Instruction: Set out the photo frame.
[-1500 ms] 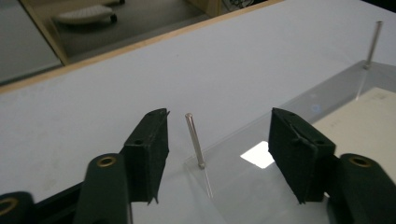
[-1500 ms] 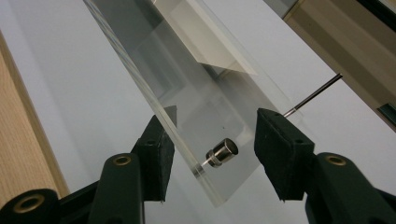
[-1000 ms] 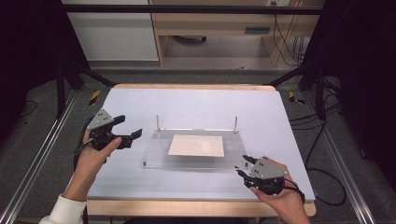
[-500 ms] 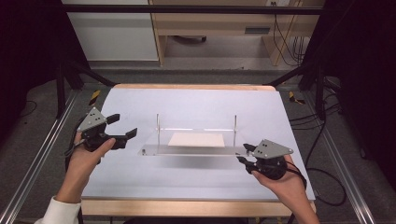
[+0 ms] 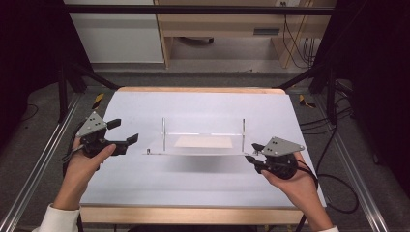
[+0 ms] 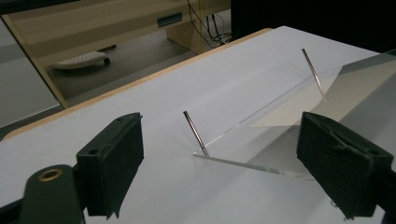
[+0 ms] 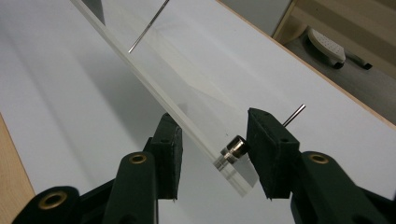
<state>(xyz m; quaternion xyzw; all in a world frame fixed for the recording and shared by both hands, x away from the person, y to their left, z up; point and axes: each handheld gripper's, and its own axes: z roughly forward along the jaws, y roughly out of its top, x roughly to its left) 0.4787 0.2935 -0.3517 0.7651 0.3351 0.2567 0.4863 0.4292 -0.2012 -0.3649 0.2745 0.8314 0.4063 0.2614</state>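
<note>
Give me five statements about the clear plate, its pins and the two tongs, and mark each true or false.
1. The left tongs are open, with nothing between their jaws. True.
2. The right tongs have the corner of the clear acrylic plate between their jaws. True.
3. Thin metal pins stand up from the plate. True.
4. The plate lies flat on the white tabletop. False: its near edge is off the table, with a shadow below it.
5. The left tongs grip the plate's left end. False: they are beside it, apart from it.

Left tongs (image 5: 122, 135) agape — right tongs (image 5: 251, 152) half-closed.
</note>
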